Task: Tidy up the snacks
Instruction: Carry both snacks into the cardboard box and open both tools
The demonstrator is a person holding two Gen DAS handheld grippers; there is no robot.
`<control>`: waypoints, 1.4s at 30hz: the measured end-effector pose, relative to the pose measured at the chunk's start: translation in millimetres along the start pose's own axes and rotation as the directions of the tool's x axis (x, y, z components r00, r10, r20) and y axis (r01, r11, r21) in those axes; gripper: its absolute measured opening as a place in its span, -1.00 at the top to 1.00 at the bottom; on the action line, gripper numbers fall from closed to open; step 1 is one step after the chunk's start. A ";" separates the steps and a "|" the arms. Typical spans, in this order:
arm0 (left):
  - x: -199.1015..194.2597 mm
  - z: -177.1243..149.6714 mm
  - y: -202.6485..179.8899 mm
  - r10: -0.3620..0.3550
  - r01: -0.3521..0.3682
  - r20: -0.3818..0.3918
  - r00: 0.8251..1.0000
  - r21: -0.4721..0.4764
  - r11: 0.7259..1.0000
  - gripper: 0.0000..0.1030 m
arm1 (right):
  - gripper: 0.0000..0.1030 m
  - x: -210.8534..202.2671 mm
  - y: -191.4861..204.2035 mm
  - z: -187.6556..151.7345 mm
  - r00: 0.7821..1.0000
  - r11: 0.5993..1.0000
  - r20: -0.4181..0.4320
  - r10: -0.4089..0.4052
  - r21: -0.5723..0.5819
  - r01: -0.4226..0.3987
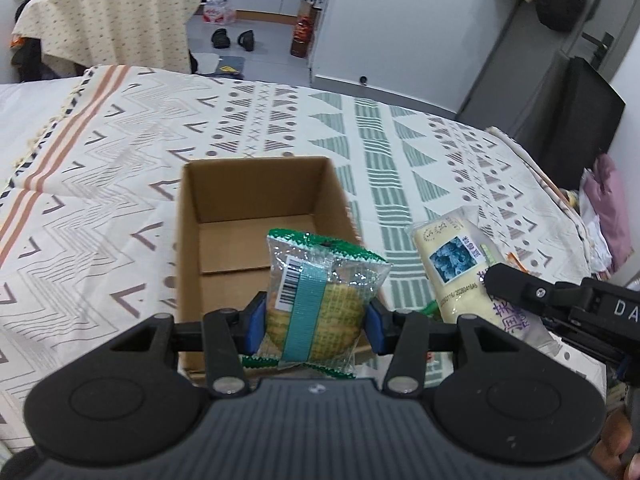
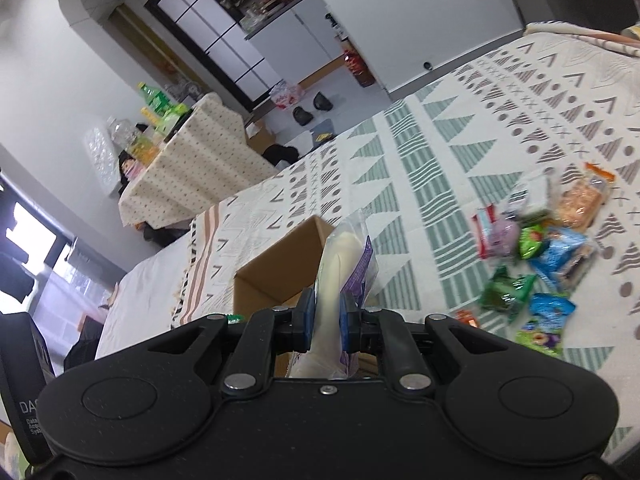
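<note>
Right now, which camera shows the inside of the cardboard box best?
The left wrist view: it looks down into the box, showing its bare floor and walls behind the held cookie packet. The right wrist view catches only an outer corner, partly hidden by the pale packet.

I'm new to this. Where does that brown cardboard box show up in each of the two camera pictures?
Left wrist view: the open cardboard box sits centre frame on the patterned bedspread, just beyond the left gripper, which holds a cracker packet.
Right wrist view: only a corner of the box shows, lower centre, left of the pale snack bag in the right gripper.
Shared landmark: the pair of black shoes on the floor.
</note>
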State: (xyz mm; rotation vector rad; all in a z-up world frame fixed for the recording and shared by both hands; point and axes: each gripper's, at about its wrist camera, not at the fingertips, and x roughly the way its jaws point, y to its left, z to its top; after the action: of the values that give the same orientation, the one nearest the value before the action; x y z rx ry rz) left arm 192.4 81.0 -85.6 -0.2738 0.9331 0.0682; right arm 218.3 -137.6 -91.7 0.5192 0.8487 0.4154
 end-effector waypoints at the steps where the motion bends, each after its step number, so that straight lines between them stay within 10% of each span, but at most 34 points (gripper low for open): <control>1: 0.1 0.7 4.5 0.004 -0.004 0.001 1.000 -0.007 1.000 0.07 | 0.75 2.7 4.0 -0.9 1.000 1.000 -0.006 0.003 -0.005 -0.003; 21: 8.7 14.1 68.6 0.069 -0.070 -0.018 0.997 -0.125 0.990 -0.18 | 0.72 54.7 60.1 -1.4 0.997 0.995 -0.065 0.048 -0.084 -0.054; 30: -1.1 14.6 76.3 0.106 -0.108 -0.017 0.994 -0.138 0.985 -0.58 | -0.41 47.2 55.0 -5.1 0.997 0.994 -0.057 -0.056 -0.095 0.051; 42: -21.0 5.4 50.1 0.122 -0.122 -0.004 0.992 -0.106 0.987 -0.76 | -0.72 -2.5 31.0 -12.5 0.988 0.982 -0.044 -0.151 -0.121 0.144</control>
State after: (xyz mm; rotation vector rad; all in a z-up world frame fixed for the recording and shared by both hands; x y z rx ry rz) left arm 175.3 131.9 -75.9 -0.3142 0.9450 0.2315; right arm 202.6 -110.9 -79.0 0.3347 0.9020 0.3421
